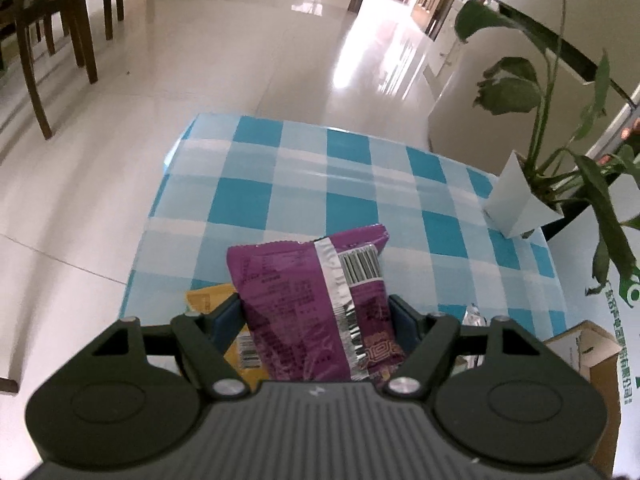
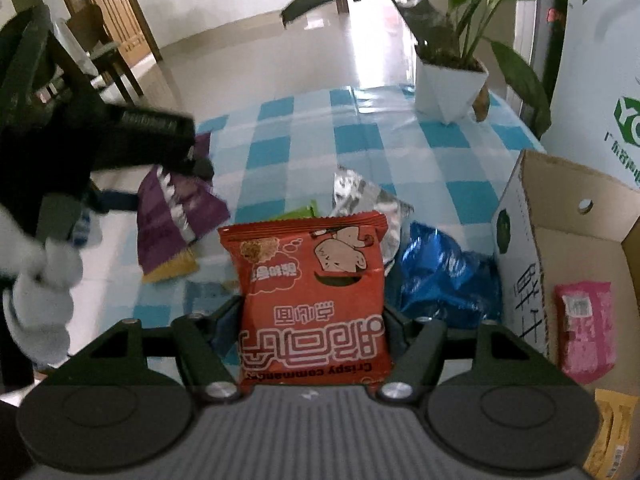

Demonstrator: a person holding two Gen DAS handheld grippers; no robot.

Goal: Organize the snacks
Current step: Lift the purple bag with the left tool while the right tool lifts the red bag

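Tilting steeply downward over the checked tablecloth (image 1: 304, 168), the left gripper (image 1: 316, 312) is pinching a purple snack packet (image 1: 304, 300) between its fingers, a yellow packet (image 1: 212, 300) lying just beneath. The right gripper (image 2: 312, 316) is clamping a red snack packet (image 2: 312, 296) upright; beyond its right finger a cardboard box (image 2: 520, 216) is holding what appears to be a pink packet (image 2: 586, 332).

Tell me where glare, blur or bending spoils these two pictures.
Left wrist view: strong window glare on the floor; fisheye bends the table edge. Right wrist view: the left gripper and gloved hand are motion-blurred; the red packet stays sharp.
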